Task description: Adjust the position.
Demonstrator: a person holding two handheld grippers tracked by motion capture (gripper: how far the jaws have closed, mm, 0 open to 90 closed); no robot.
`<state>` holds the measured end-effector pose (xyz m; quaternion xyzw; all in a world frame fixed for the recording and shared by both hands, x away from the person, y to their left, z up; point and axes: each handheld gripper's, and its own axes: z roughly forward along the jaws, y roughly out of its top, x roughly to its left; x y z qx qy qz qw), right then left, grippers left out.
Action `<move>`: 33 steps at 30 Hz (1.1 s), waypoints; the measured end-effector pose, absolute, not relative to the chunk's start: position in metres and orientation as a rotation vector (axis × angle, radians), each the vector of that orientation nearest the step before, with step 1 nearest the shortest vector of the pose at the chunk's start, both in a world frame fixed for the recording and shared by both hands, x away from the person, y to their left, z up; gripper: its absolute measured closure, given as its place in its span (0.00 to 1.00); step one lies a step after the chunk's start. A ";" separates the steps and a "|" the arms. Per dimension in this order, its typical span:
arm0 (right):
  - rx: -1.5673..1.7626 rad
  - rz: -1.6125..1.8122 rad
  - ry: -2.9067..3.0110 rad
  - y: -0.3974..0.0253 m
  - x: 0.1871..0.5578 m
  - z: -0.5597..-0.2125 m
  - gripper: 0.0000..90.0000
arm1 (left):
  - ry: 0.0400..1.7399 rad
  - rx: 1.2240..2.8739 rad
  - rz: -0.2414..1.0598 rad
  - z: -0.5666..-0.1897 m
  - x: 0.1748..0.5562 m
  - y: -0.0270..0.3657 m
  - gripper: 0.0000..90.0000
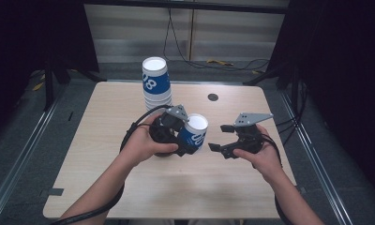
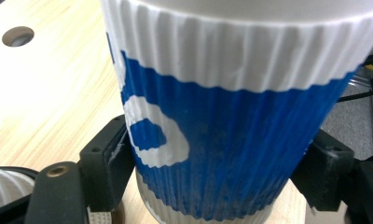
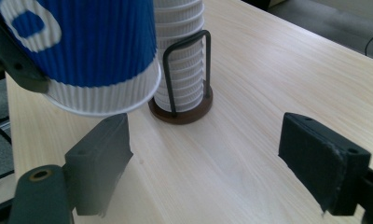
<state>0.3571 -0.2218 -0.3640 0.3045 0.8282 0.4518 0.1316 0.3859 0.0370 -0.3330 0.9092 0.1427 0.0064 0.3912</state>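
Note:
A blue and white ribbed paper cup [image 1: 197, 132] hangs tilted just above the wooden table [image 1: 129, 183], with my left gripper [image 1: 183, 134] shut on its sides. In the left gripper view the cup [image 2: 222, 140] sits squeezed between the two black pads of that gripper [image 2: 215, 170]. My right gripper [image 1: 219, 137] stands open just to the right of the cup, with nothing between its jaws. The right gripper view has the open right gripper [image 3: 210, 158] over bare table, the held cup [image 3: 96, 51] up at the left.
A tall stack of the same cups [image 1: 155, 84] stands at the back of the table, in a wire holder on a round brown base [image 3: 182, 112]. A small round hole [image 1: 213, 97] lies in the tabletop to its right. Cables trail on the floor behind.

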 end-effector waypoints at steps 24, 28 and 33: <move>0.893 1.323 2.380 -0.229 0.351 -0.355 0.18 | 0.413 2.340 -0.002 -0.362 0.394 0.027 0.26; 0.885 1.324 2.388 -0.226 0.351 -0.355 0.18 | 0.415 2.347 -0.008 -0.365 0.396 0.026 0.26; 0.874 1.322 2.401 -0.221 0.352 -0.354 0.18 | 0.419 2.349 -0.006 -0.368 0.397 0.024 0.26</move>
